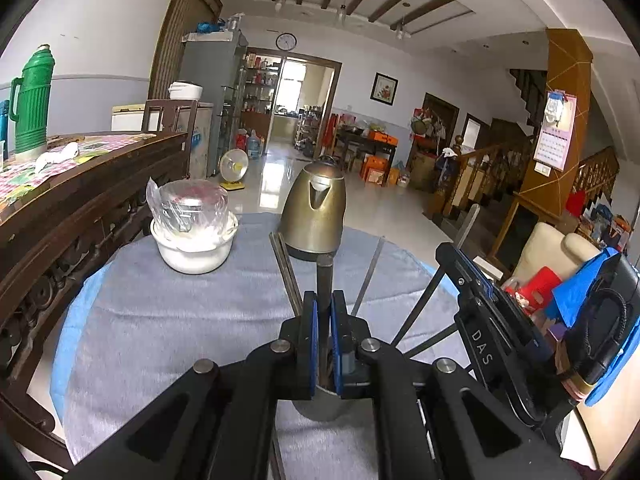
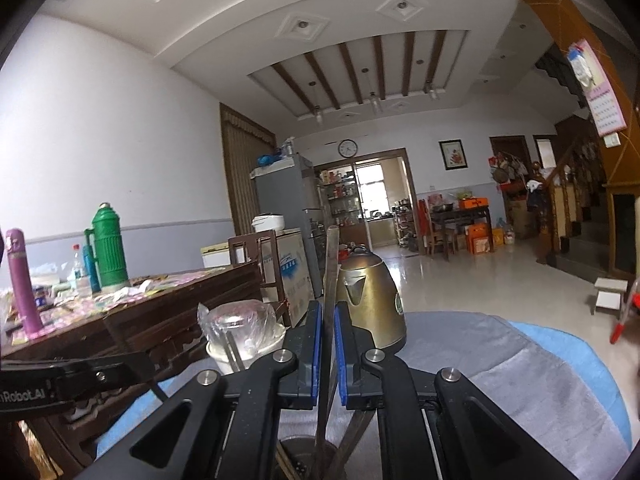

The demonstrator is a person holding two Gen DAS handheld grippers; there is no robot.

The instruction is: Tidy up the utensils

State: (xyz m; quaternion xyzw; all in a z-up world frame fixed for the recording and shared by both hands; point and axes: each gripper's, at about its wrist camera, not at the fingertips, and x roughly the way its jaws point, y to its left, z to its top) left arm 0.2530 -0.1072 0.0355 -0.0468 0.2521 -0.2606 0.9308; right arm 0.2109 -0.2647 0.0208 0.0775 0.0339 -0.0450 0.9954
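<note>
Round table (image 1: 168, 320) draped in a grey cloth (image 1: 192, 304) over a blue one. Near the far edge, a brass-coloured kettle (image 1: 314, 212); to its left, a white bowl (image 1: 194, 248) topped with a plastic-wrapped container.

Left gripper (image 1: 324, 320): blue-padded fingers (image 1: 313, 344) drawn nearly together, clamped on a dark flat utensil handle (image 1: 324, 280) standing upright between them. Just beneath, the rim of a metal cup (image 1: 320, 404), with the handle's lower end running down into it. Beside the fingers, more thin utensils (image 1: 286, 268) fanned up and outward from the same spot, one slanting left toward the kettle, another (image 1: 370, 272) leaning right.

Right gripper (image 2: 328, 344): blue pads (image 2: 316, 352) likewise almost closed, pinching a long flat metal utensil (image 2: 331, 280) that rises upright in front of the kettle (image 2: 370, 300). Below, the dark mouth of the cup (image 2: 308, 454) with further handles crossing in it. Seen from the left wrist, the right gripper's black frame at the right, close beside the cup.

At the left, a dark wooden table (image 2: 132, 320) carrying a green thermos (image 2: 108, 248) and a purple bottle (image 2: 24, 280)
</note>
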